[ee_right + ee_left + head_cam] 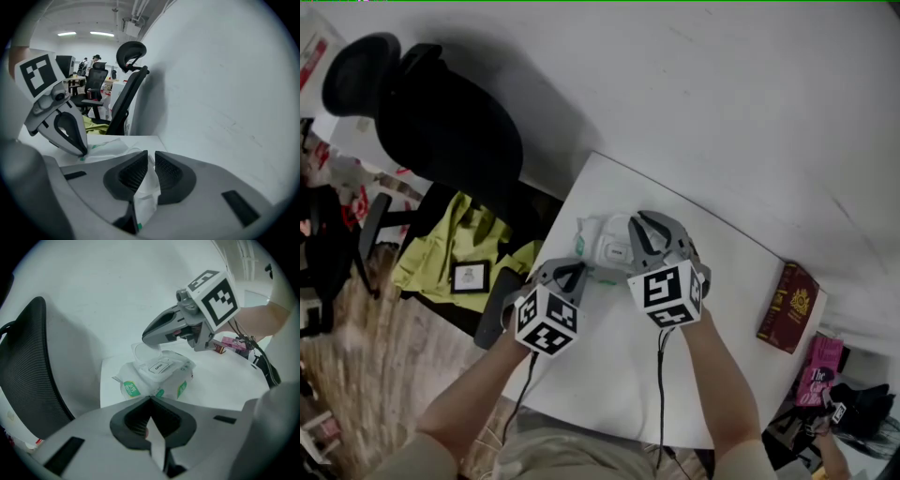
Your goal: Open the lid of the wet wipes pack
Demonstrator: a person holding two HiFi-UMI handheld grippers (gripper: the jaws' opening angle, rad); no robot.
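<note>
Left gripper view: open-lidded wipes pack (165, 375)

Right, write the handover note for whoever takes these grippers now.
Left gripper: jaws shut, pinching the near edge of the wet wipes pack, steadying it on the white table.
Right gripper: jaws slightly apart at the rim of the lid; no firm grip visible.
Done: lid stands flipped up.
Left: back the right gripper off, then release the pack.

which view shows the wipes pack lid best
The left gripper view: the lid stands flipped up, in full sight. The head view shows the pack partly hidden, lid unclear; the right gripper view shows only a strip of it.
</note>
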